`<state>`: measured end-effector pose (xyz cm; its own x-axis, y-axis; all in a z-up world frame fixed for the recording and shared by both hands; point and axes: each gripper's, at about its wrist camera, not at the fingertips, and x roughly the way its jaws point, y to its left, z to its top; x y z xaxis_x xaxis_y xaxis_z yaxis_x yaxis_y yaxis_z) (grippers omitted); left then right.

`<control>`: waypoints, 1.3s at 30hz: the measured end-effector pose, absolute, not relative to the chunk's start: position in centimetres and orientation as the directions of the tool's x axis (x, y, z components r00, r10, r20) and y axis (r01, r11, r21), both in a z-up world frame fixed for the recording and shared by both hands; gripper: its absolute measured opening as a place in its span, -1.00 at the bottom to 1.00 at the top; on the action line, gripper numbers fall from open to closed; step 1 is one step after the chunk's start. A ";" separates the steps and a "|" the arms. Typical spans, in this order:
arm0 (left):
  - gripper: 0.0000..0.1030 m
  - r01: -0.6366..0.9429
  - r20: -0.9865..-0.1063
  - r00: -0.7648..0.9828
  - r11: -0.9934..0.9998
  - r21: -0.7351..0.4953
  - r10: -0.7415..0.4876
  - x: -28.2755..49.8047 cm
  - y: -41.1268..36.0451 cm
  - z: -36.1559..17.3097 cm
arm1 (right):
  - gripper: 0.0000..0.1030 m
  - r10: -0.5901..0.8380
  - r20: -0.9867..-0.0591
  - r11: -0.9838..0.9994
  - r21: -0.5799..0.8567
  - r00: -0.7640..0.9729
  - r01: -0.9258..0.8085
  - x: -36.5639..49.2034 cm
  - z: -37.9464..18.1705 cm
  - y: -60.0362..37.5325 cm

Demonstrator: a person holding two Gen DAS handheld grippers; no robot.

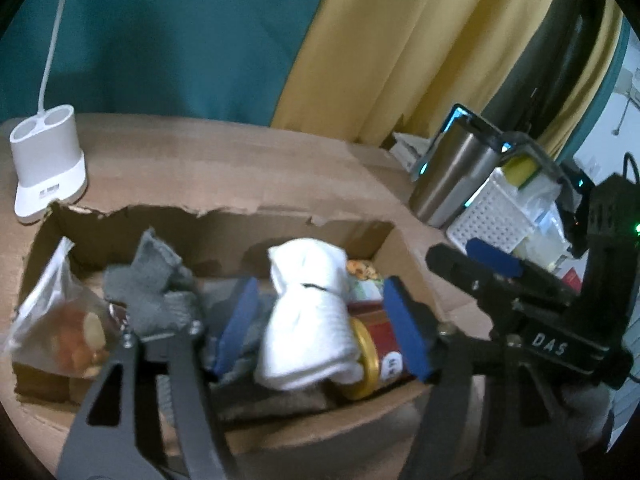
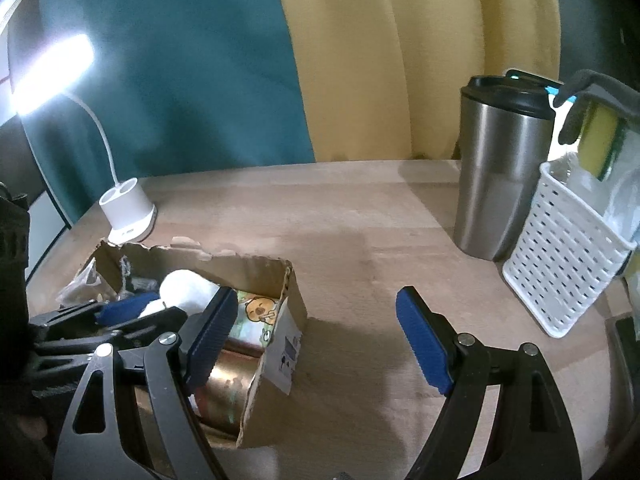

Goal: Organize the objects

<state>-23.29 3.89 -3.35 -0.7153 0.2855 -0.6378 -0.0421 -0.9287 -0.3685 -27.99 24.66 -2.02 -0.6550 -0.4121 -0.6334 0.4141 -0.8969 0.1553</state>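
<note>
A torn cardboard box [image 1: 224, 220] [image 2: 272, 280] holds a rolled white sock [image 1: 310, 312] [image 2: 184, 286], grey socks [image 1: 156, 284], a clear snack bag [image 1: 60, 312], a jar with a gold lid [image 1: 366, 356] and a cartoon-print packet [image 2: 258, 314]. My left gripper [image 1: 322, 330] is open above the box, its blue pads on either side of the white sock without closing on it. My right gripper [image 2: 316, 340] is open and empty, its left finger over the box's right end, its right finger above bare table. The right gripper also shows in the left wrist view [image 1: 492, 260].
A white lamp base [image 1: 48, 164] [image 2: 128, 210] stands at the table's far left. A steel tumbler [image 2: 500, 168] [image 1: 452, 176] and a white perforated basket [image 2: 560, 256] [image 1: 496, 216] with a yellow sponge [image 2: 598, 140] stand at the right. Teal and yellow curtains hang behind.
</note>
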 end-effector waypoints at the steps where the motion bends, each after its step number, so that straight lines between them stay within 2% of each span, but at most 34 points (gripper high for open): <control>1: 0.31 -0.044 -0.636 -0.715 -0.928 -0.371 0.289 -23.3 3.9 -3.2 | 0.63 -0.412 -0.633 -0.897 0.157 -0.655 0.413 -27.9 -2.0 24.7; 16: 0.31 -0.042 -0.620 -0.752 -0.955 -0.295 0.225 -20.1 3.5 -1.5 | 0.63 -0.412 -0.619 -0.896 0.146 -0.668 0.419 -24.5 -0.5 24.5; 39: 0.31 -0.019 -0.558 -0.805 -0.949 -0.316 0.202 -13.6 0.0 0.4 | 0.63 -0.412 -0.634 -0.889 0.120 -0.654 0.443 -19.3 0.3 22.8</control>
<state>-13.65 0.02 0.42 -0.8047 0.2023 -0.5582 -0.0192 -0.9486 -0.3160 -19.32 22.85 0.29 -0.6543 -0.4119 -0.6342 0.4427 -0.8885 0.1203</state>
